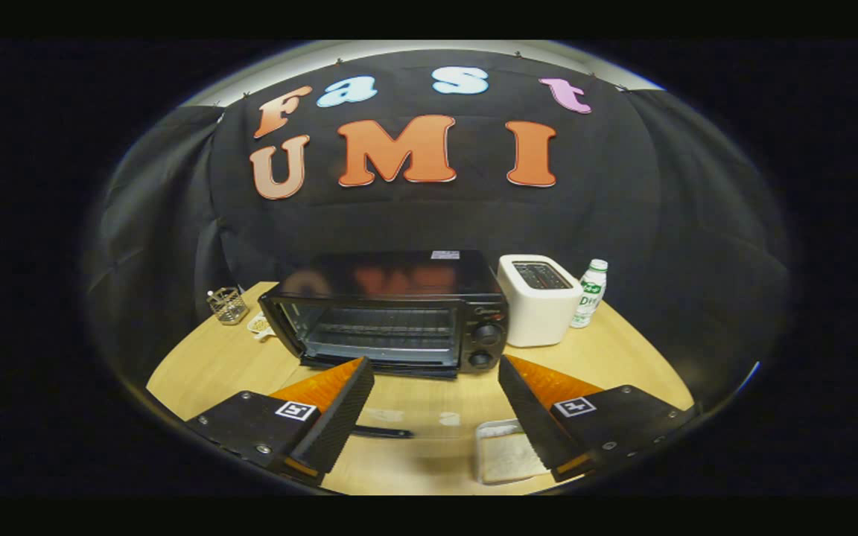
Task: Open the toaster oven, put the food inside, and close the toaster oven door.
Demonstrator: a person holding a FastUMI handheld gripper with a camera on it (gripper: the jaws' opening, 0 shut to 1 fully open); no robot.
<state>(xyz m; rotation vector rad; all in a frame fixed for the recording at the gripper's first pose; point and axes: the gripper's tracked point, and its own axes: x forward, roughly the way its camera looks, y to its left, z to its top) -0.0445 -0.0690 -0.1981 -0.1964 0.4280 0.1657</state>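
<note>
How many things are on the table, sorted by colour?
Black: 1, toaster oven
White: 4, toaster, bottle, food tray, small spoon rest
Clear glass: 1, cup
Total: 6
The gripper hangs open above the table.

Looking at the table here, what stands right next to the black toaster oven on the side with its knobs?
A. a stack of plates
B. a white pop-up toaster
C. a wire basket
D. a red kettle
B: a white pop-up toaster stands beside the toaster oven on its knob side, with a small bottle just past it; the tool hangs open in front, its fingers empty.
</note>
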